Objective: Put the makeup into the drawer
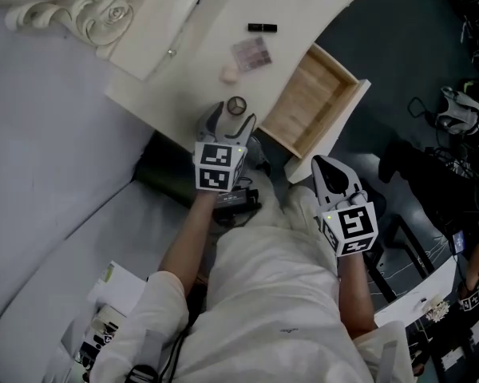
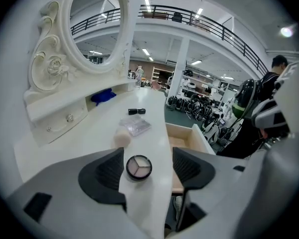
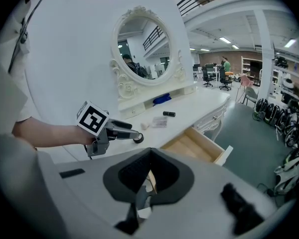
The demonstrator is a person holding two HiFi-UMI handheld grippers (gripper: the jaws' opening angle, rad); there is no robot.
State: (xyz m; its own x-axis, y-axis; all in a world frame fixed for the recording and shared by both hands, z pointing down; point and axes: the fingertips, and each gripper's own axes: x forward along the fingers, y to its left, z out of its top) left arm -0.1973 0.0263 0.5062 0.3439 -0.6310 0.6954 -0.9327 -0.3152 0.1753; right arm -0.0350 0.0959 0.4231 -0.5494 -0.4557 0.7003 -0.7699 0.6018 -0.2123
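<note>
A round compact [image 1: 236, 104] with pale shades lies near the front edge of the white vanity table [image 1: 184, 70]. My left gripper [image 1: 237, 116] is open around it, one jaw on each side, the pads apart from it; the left gripper view shows the compact [image 2: 139, 167] in the gap. Farther back lie a beige sponge [image 1: 229, 73], a clear palette [image 1: 251, 53] and a black lipstick tube [image 1: 262, 28]. The wooden drawer [image 1: 311, 102] stands pulled out to the right. My right gripper [image 1: 326, 164] is shut and empty, below the drawer's front corner.
An ornate oval mirror [image 2: 92, 29] with small drawers [image 2: 65, 119] beneath it stands at the table's back, with a blue thing [image 2: 103, 95] on its shelf. A dark stool [image 1: 164, 174] sits under the table. Bags and gear [image 1: 463, 114] lie on the floor at right.
</note>
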